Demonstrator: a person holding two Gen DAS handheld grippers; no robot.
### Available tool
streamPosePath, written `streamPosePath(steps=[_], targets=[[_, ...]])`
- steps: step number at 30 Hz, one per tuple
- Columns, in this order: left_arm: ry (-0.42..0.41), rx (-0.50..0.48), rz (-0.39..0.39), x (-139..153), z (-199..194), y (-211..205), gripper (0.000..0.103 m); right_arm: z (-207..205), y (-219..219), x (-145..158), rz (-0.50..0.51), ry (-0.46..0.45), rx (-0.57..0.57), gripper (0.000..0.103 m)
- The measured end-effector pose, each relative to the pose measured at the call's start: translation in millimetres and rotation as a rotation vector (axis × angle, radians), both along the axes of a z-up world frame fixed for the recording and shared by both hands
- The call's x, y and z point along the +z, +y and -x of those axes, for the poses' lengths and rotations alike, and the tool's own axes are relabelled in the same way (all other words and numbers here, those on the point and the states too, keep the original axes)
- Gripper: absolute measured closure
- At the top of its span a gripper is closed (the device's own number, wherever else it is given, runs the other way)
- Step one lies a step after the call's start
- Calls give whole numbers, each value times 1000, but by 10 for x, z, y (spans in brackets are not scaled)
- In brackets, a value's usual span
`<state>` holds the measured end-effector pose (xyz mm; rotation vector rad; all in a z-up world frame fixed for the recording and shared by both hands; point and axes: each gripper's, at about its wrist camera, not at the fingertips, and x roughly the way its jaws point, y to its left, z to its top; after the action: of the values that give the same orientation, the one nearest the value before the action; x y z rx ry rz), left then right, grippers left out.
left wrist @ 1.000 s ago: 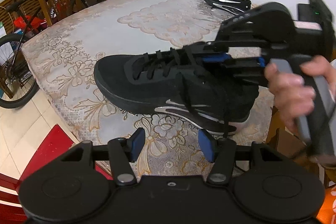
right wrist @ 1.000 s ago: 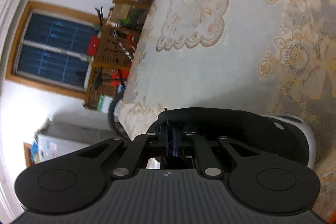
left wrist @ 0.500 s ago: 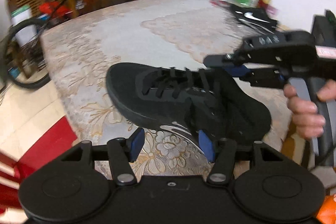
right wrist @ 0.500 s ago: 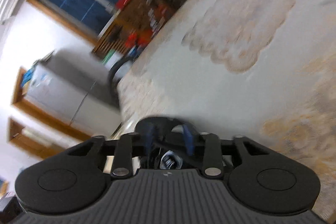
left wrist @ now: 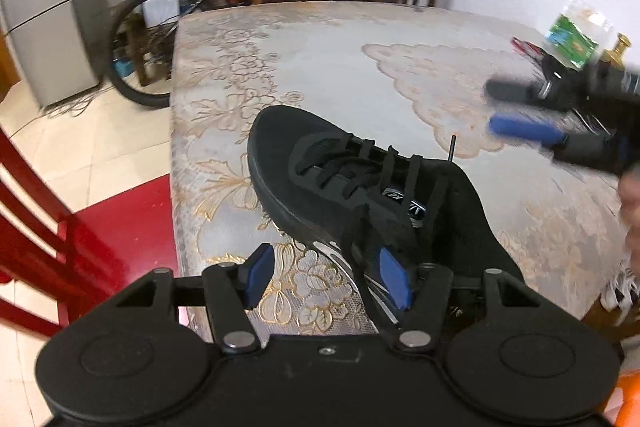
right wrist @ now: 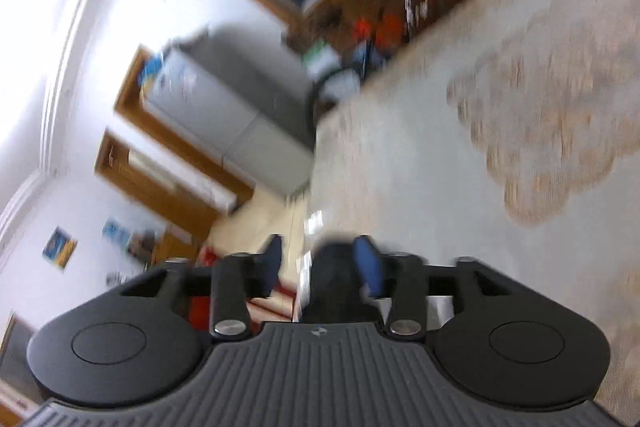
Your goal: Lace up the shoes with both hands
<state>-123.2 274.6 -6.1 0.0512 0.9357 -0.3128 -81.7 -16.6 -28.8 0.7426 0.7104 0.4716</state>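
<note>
- Near the lower middle of the left wrist view, the black shoe (left wrist: pixel 360 195) lies on the lace-patterned tablecloth (left wrist: pixel 320 67), its toe pointing up-left and close to the cloth's left edge; the heel end sits toward the lower right.
- Its black laces (left wrist: pixel 384 167) cross the tongue, and one strand runs down over the side toward the bottom of the frame; a lace tip (left wrist: pixel 452 147) stands up just behind the collar.
- The left gripper (left wrist: pixel 326 281) is spread, with nothing pinched; its right pad sits just in front of the shoe's side, the left pad over bare cloth.
- At the right edge, blurred, the right gripper (left wrist: pixel 520 111) hangs above the cloth, well clear of the shoe; its jaws have just been opening and stand apart, empty.
- In its own blurred view the right gripper (right wrist: pixel 318 267) shows the same gap, with a dark shape below it that I cannot identify.
- Upper middle of the cloth is bare, open room.
- Beyond the left edge: tiled floor, a red chair (left wrist: pixel 60 227), a bicycle wheel (left wrist: pixel 136 47).
</note>
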Motion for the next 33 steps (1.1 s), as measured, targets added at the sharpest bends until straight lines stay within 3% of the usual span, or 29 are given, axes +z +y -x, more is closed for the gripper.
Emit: streamPosePath(steps=[3, 4, 5, 8, 14, 19, 23, 27, 29, 30, 31, 32, 33], targets=[[-12, 29, -11, 47, 57, -47, 47, -61, 176, -204, 31, 26, 57, 56], [-17, 36, -16, 66, 68, -62, 47, -114, 215, -266, 22, 45, 73, 66], [-22, 44, -19, 84, 79, -67, 47, -142, 231, -288, -5, 59, 89, 100], [-44, 73, -14, 150, 110, -46, 47, -190, 229, -164, -64, 45, 121, 100], [-81, 124, 1, 266, 175, 34, 45, -156, -7, 821, -241, -217, 145, 100], [-107, 149, 15, 329, 188, 78, 44, -135, -109, 1395, -253, -402, 158, 100], [-132, 154, 28, 385, 178, 63, 41, -183, -134, 1476, -203, -422, 143, 100], [-113, 139, 80, 352, 95, 14, 37, -240, -169, 1367, -9, -377, 65, 100], [-100, 109, 86, 321, 74, -78, 36, -343, -148, 1242, 164, -288, 54, 97], [-96, 97, 78, 298, 69, -134, 36, -401, -124, 1173, 260, -233, 54, 90], [-90, 87, 71, 278, 62, -174, 34, -460, -94, 1091, 358, -171, 54, 70], [-84, 80, 67, 250, 67, -203, 34, -511, -49, 971, 462, -97, 55, 59], [-76, 82, 64, 217, 70, -201, 34, -516, -18, 845, 550, -29, 53, 60]])
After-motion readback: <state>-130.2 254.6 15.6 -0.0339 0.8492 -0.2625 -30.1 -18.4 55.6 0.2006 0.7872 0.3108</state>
